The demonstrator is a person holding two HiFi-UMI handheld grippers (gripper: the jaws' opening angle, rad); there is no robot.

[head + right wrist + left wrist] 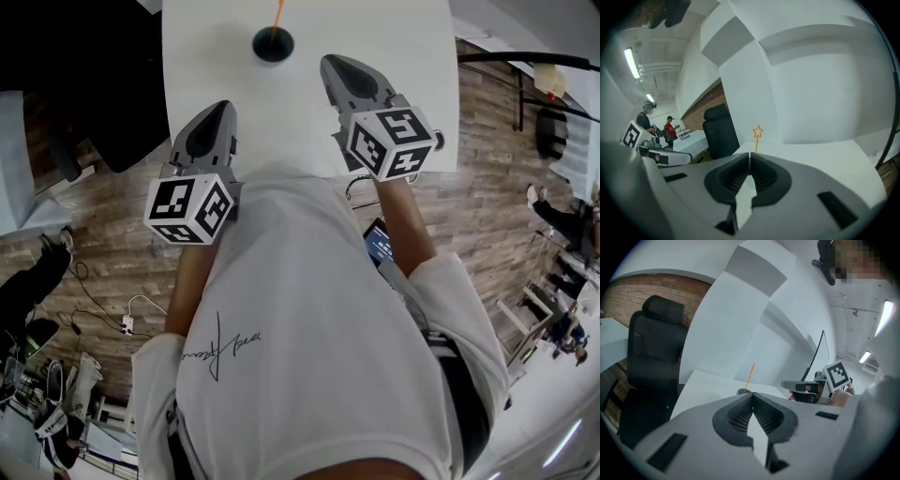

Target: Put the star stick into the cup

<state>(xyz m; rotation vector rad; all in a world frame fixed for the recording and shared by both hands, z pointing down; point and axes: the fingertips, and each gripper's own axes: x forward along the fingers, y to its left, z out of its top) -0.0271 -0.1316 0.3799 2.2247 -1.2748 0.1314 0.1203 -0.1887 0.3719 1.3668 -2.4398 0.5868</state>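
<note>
Head view: steep down onto table [375,37]. Both gripper views: low, share star stick [749,377].

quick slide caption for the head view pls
Thin orange stick stands in dark round cup on white table; left gripper and right gripper hover shut and empty near its edge.

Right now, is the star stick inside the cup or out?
Inside. The orange star stick stands up out of the dark cup on the white table.
</note>
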